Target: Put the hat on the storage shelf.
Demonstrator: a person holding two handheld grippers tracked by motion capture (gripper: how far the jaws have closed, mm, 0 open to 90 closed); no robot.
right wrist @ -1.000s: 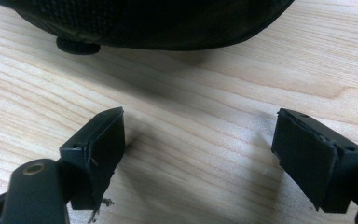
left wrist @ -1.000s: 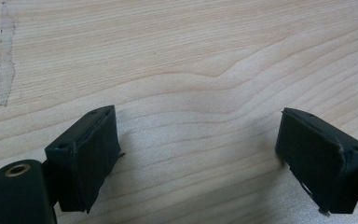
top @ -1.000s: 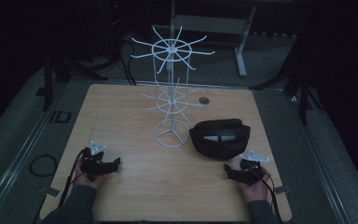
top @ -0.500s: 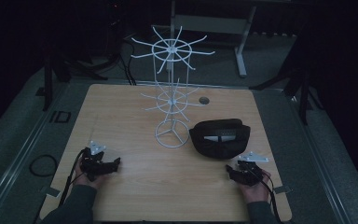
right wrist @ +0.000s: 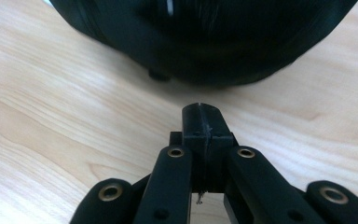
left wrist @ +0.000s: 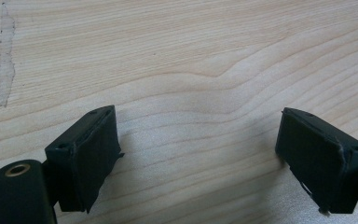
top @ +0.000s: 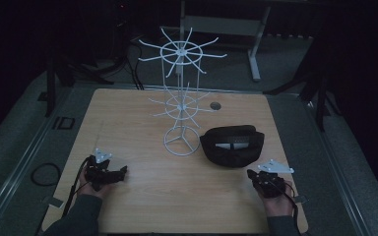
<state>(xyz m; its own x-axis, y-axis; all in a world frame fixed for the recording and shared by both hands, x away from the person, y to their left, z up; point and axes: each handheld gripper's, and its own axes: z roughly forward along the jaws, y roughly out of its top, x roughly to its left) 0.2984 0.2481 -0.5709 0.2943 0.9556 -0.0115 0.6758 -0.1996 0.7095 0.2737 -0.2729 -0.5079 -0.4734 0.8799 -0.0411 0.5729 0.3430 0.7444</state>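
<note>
Wooden table bears no legible writing; black bowl unlabelled.

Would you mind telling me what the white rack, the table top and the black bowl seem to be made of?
Rack: thin white-coated metal wire, judging by its slim spokes and ring base.
Table top: light wood or wood-look laminate, with clear grain lines.
Bowl: dark, matte, probably plastic; too dim to be sure.

A white wire rack stands on the pale wood-grain table; right of the rack sits a black bag.
</note>
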